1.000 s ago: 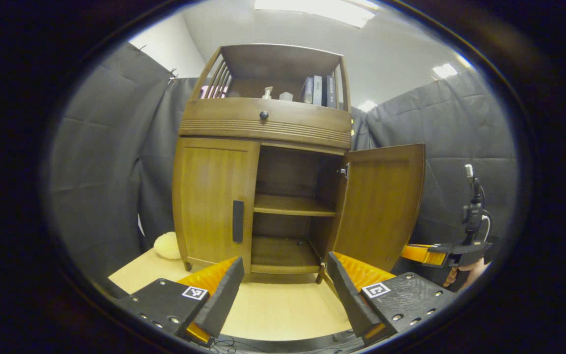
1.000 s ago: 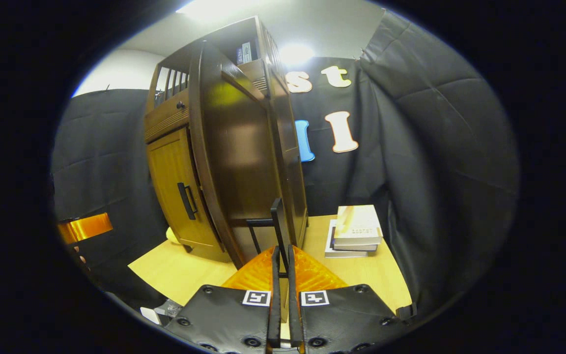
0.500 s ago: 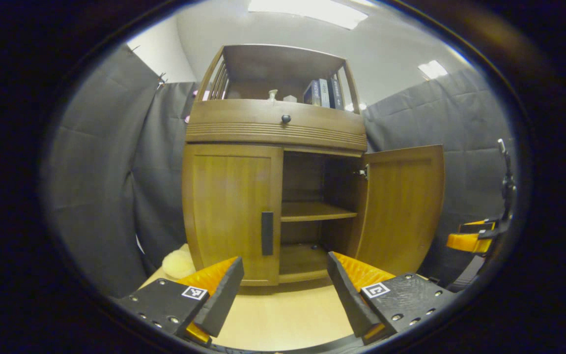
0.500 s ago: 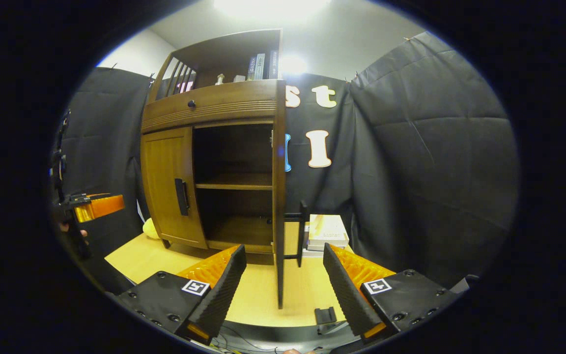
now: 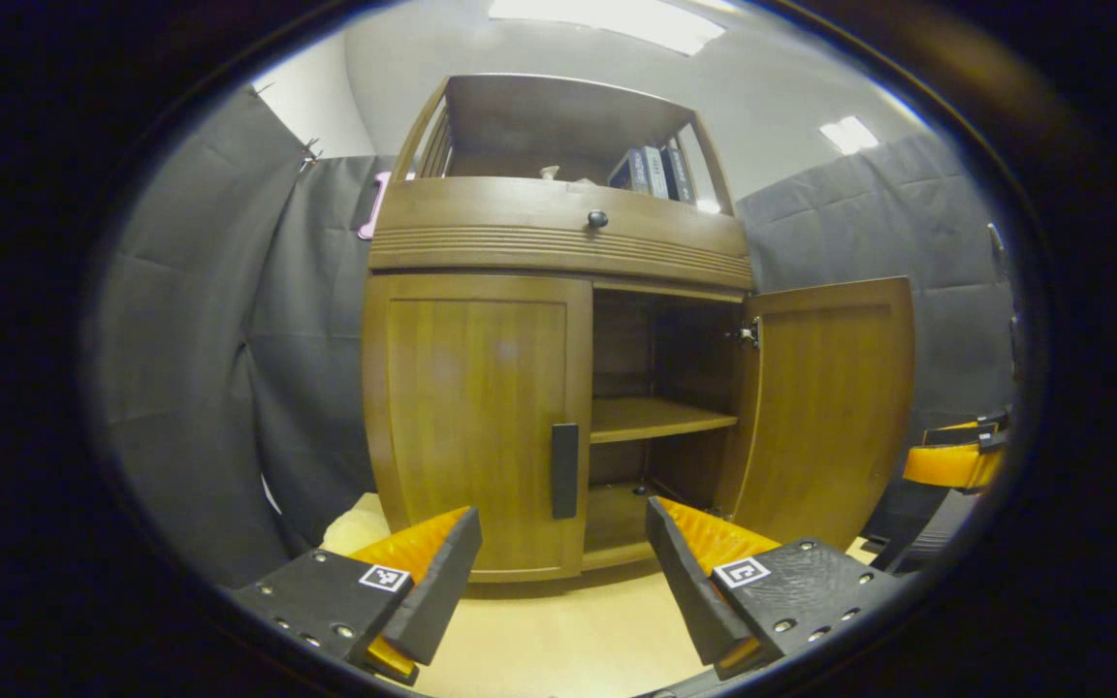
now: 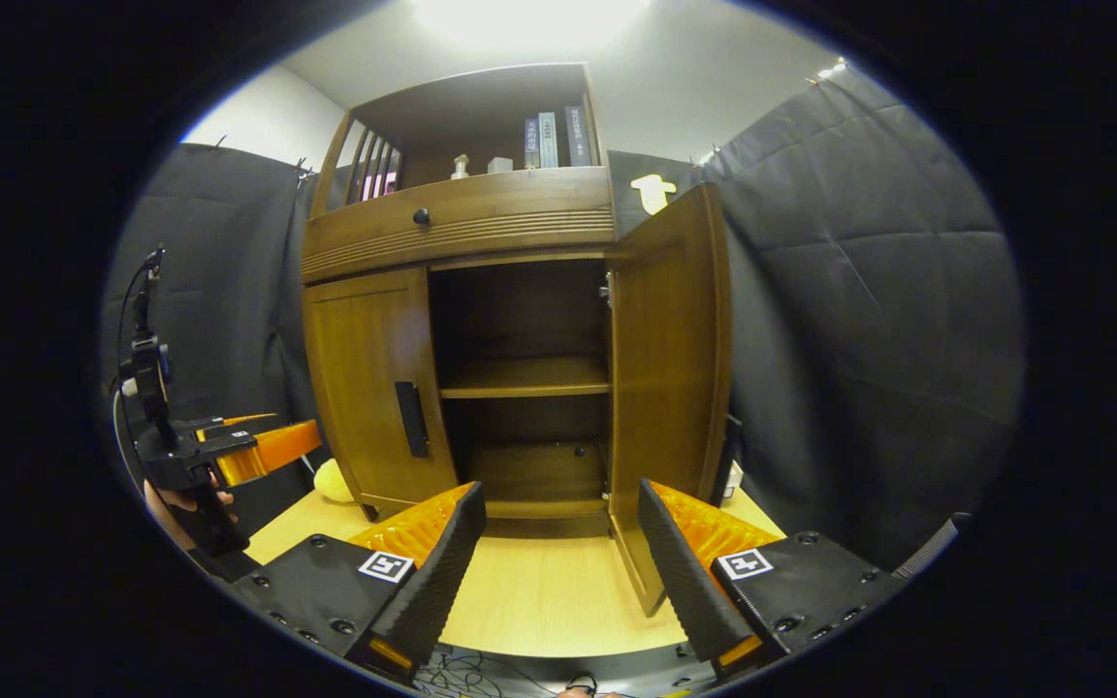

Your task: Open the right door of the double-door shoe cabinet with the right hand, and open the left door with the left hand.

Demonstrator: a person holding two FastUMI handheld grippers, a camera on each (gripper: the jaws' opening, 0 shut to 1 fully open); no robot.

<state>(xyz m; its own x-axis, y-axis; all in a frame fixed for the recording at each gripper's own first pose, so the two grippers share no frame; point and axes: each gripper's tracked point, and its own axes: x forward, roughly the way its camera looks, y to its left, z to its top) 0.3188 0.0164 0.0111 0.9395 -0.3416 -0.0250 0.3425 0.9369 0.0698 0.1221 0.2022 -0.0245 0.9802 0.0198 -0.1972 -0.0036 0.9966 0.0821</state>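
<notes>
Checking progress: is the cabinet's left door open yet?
Shut. The brown wooden left door sits flush, its dark handle untouched.

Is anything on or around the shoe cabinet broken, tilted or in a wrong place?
Nothing stands out. The shoe cabinet stands upright, its right door swung open, its left door shut, shelves level and bare. Books on top stand upright.
</notes>
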